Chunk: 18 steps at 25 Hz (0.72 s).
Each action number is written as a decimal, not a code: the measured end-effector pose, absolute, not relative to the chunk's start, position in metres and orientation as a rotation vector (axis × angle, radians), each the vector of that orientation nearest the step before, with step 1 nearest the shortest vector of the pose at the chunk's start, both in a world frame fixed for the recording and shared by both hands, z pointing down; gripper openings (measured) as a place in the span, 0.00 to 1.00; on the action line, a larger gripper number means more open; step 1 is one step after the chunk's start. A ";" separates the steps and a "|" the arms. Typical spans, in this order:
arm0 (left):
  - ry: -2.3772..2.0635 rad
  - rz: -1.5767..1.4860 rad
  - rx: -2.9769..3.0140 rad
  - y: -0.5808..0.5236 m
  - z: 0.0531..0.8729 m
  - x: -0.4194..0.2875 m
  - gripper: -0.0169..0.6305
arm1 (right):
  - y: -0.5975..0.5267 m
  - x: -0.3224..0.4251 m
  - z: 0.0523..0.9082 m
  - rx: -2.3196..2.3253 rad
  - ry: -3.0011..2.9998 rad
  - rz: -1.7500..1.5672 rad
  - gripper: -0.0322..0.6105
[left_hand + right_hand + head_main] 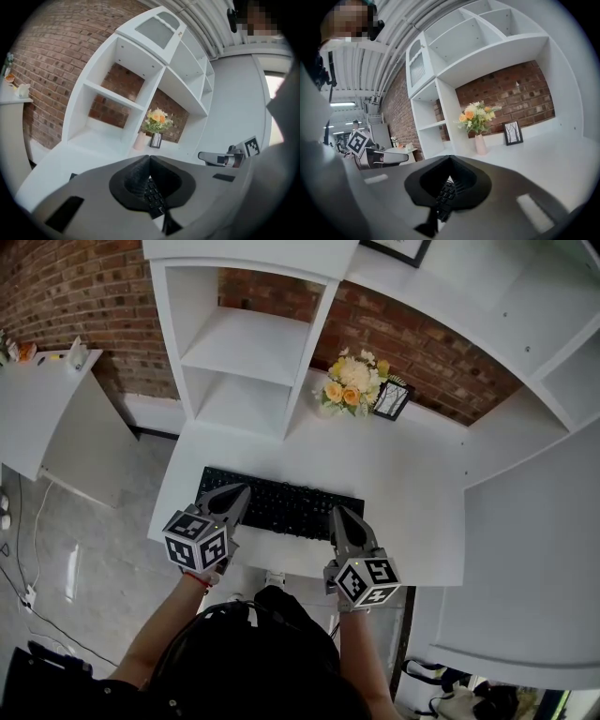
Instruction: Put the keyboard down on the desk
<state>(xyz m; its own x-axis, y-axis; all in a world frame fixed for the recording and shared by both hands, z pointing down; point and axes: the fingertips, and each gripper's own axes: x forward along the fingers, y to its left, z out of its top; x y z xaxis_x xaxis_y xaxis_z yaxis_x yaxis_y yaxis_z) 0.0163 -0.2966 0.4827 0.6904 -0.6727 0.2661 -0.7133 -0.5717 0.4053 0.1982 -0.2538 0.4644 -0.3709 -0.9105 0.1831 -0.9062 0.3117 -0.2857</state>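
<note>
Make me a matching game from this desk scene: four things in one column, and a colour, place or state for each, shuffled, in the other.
Things:
1. keyboard
2. flowers
3. picture frame
4. left gripper

Descriptions:
A. jaws closed, nothing held
B. black, lying flat
C. just beside the flowers
D. yellow and orange

Pairs: 1-B, 2-D, 3-C, 4-A.

A white desk point(412, 484) bends round toward the near right. A black keyboard point(281, 504) lies flat on it at the left, close to the near edge. At the far side stand a bunch of flowers point(349, 385) and, just right of it, a small framed picture point(392, 399). A white shelf unit point(246, 343) rises at the far left.
</note>
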 end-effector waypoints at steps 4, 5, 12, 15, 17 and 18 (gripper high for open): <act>-1.114 0.071 2.463 -0.299 0.464 0.010 0.01 | -0.252 0.200 0.450 -1.786 2.521 -0.446 0.05; -1.130 0.063 2.475 -0.299 0.460 0.008 0.01 | -0.251 0.201 0.446 -1.795 2.515 -0.421 0.05; -1.243 -0.016 2.520 -0.304 0.430 -0.010 0.01 | -0.249 0.202 0.423 -1.820 2.511 -0.285 0.05; -1.275 -0.027 2.528 -0.305 0.422 -0.016 0.01 | -0.249 0.203 0.415 -1.827 2.507 -0.252 0.05; -1.296 -0.036 2.528 -0.305 0.418 -0.021 0.01 | -0.249 0.204 0.410 -1.834 2.505 -0.227 0.05; -1.306 -0.041 2.527 -0.305 0.416 -0.023 0.01 | -0.248 0.204 0.407 -1.838 2.505 -0.213 0.05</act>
<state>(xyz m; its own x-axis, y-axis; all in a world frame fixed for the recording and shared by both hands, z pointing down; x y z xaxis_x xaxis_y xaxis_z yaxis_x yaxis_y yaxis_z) -0.0232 -0.3049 0.4158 0.5871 -0.8021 0.1094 -0.7937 -0.5438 0.2727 0.2042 -0.2484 0.4073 -0.3033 -0.9511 0.0586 -0.9473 0.2943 -0.1263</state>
